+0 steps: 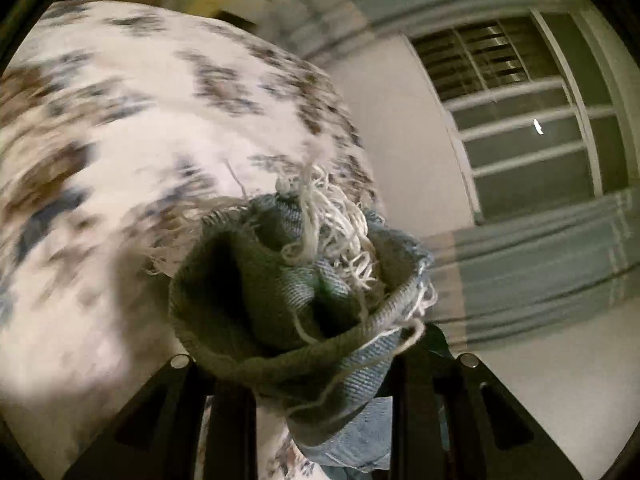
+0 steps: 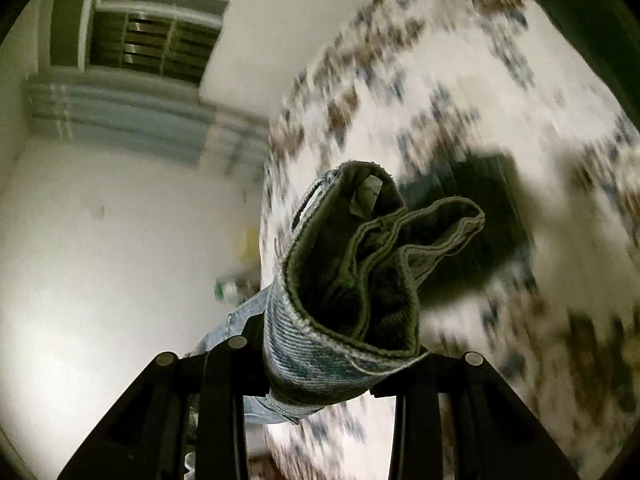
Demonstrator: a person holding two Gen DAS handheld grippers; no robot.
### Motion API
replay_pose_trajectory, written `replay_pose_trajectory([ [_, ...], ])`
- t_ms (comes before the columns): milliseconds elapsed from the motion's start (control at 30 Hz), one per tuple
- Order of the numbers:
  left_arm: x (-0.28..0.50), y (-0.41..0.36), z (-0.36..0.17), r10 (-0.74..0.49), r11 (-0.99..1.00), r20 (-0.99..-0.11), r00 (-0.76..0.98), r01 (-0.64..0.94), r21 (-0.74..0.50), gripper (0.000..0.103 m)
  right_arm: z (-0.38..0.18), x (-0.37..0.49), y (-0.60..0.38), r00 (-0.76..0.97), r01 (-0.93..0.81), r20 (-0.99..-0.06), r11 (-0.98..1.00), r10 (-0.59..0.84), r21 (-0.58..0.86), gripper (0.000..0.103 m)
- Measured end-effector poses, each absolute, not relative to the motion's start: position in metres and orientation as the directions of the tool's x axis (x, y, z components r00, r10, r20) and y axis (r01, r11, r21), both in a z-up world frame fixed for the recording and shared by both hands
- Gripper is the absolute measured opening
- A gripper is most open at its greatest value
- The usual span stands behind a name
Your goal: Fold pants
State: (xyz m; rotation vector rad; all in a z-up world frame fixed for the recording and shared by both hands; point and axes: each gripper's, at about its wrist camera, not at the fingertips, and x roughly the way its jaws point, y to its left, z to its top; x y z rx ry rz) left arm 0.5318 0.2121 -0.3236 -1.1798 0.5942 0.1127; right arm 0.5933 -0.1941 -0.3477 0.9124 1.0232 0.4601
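1. The bed with the floral sheet (image 1: 120,128) is the largest thing under you, and I judge it to be where the fold will be laid. It fills one side of each wrist view, badly smeared by motion blur, so you can't read whether its surface is flat where you'd land.

2. The denim jeans (image 2: 320,320) are off the sheet, strung between your two grippers. Holding both ends at once looks like a way to keep the cloth taut and bring one end toward the other.

3. Your right gripper (image 2: 320,380) is closed down on the waistband end: the doubled band, with its label and seam, bulges out past the fingers. That thick hem gives a firm bite.

4. Your left gripper (image 1: 324,380) is likewise clamped, on a frayed leg cuff (image 1: 304,280) with loose white threads trailing. Those threads are the weak point; they could snag on a finger.

5. A dark shadow (image 2: 472,232) lies on the sheet in the right wrist view; it only hides the pattern there.

6. Off the bed, a barred window (image 1: 520,120) and a striped curtain (image 1: 540,264) sit against a plain wall, well apart from the cloth. Some small items low beside the bed edge in the right view are too blurred to name. Nothing visible stands between the jeans and the sheet.
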Motion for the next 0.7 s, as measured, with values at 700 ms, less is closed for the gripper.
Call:
replay_pose_trajectory([
  [700, 0.634, 0.202, -0.520, -0.412, 0.650, -0.754, 0.513, -0.414, -0.637, 0.028, -0.538, 0.663, -0.192, 0.480, 0.315, -0.633, 0.553, 0.608, 0.771, 0.049],
])
